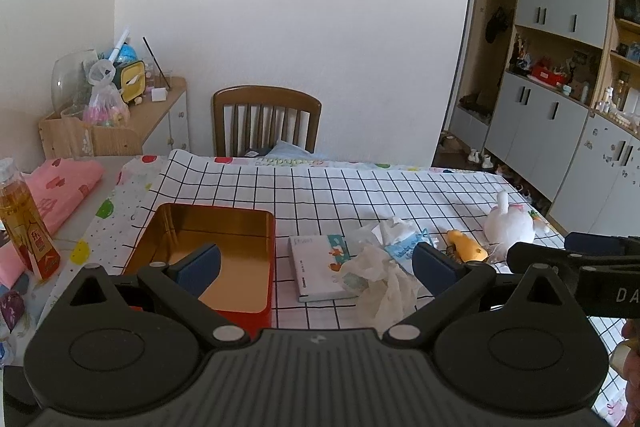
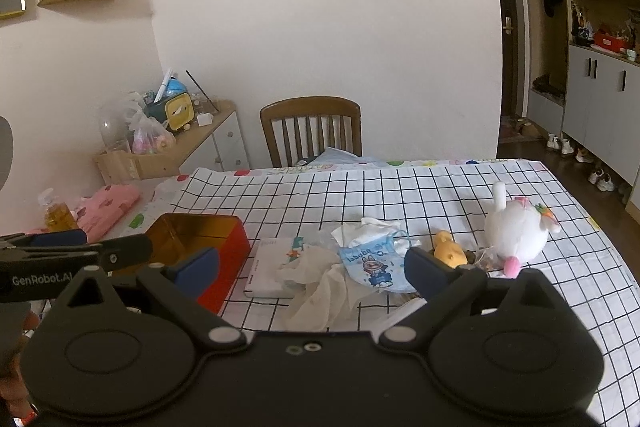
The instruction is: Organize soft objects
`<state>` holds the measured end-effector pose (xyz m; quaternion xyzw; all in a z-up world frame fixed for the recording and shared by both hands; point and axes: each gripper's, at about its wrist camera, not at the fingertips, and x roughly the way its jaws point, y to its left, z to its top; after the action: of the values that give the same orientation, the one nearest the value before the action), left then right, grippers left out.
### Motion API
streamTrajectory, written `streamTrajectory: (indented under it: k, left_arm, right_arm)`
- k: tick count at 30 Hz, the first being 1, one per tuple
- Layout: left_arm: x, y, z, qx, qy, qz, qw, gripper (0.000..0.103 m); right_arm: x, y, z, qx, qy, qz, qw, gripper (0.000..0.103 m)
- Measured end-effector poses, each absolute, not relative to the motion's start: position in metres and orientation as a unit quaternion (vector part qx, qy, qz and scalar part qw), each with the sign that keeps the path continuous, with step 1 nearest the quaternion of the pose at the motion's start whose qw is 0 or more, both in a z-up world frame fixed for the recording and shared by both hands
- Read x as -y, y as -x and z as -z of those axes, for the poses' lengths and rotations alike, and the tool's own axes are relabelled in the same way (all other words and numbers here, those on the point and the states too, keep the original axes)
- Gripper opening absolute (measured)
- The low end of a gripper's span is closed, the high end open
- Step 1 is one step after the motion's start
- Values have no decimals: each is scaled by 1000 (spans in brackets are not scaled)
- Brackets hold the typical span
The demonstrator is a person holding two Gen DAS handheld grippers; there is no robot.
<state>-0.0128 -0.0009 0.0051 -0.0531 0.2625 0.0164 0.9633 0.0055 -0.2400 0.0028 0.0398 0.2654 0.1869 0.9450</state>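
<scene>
A red tin box with a gold inside stands open on the checked tablecloth, also in the right wrist view. Right of it lie a white tissue pack, crumpled white tissue, a blue printed face mask, a small yellow plush and a white plush unicorn. My left gripper is open and empty, above the box's right edge and the tissue pack. My right gripper is open and empty, above the tissue and mask.
A wooden chair stands at the table's far side. A bottle of amber drink and pink cloth lie at the left. A side cabinet with clutter stands behind. Cupboards fill the right wall.
</scene>
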Motion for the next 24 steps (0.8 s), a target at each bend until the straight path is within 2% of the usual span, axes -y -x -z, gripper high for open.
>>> streamTrajectory:
  k: [24]
  left_arm:
    - [5,9,-4,-253,53,11,966,103]
  right_arm:
    - [240,-5,-4,-269,-36,-187,944,97]
